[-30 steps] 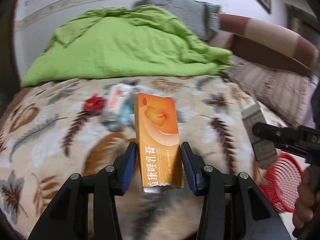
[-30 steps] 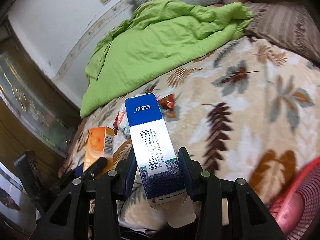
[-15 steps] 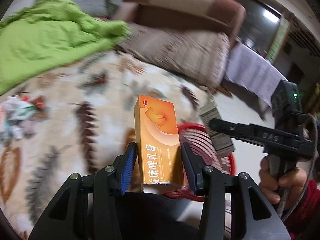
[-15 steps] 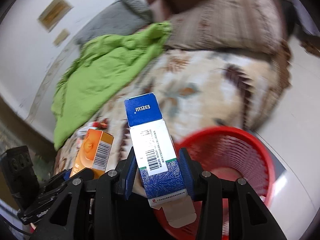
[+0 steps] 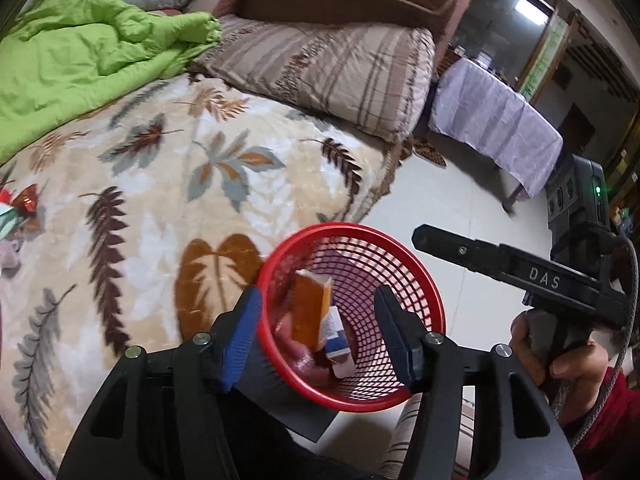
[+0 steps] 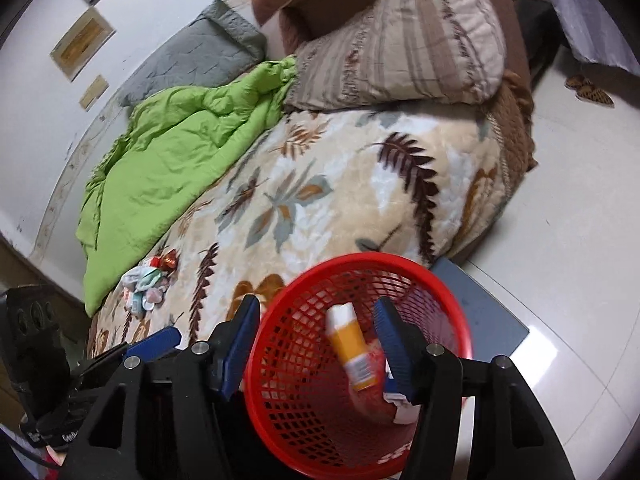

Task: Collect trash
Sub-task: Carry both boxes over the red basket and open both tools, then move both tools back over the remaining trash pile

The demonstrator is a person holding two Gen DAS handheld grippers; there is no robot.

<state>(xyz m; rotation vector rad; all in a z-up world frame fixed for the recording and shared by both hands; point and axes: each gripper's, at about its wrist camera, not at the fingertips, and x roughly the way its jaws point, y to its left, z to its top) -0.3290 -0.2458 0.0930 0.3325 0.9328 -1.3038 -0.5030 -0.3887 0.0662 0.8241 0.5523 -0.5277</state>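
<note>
A red mesh basket (image 5: pixel 428 292) (image 6: pixel 448 284) stands on the floor beside the bed. My left gripper (image 5: pixel 320 336) is open above it. The orange box (image 5: pixel 310 312) (image 6: pixel 352 348) is inside the basket, blurred, beside the blue and white box (image 5: pixel 334 330), which barely shows in the right wrist view (image 6: pixel 394 394). My right gripper (image 6: pixel 316 344) is open above the basket too. It also shows from the side in the left wrist view (image 5: pixel 440 240). A small pile of wrappers (image 6: pixel 146 280) lies on the leaf-print blanket (image 5: pixel 160 184).
A green quilt (image 6: pixel 168 152) lies bunched at the bed's far side, with striped pillows (image 5: pixel 328 64) and a brown headboard beyond. White tile floor (image 6: pixel 580 240) lies to the right, with a cloth-covered table (image 5: pixel 496 120) further off.
Both grippers have opened over the basket. The orange box has left the left gripper and the blue and white box has left the right one; both are now in the basket.
</note>
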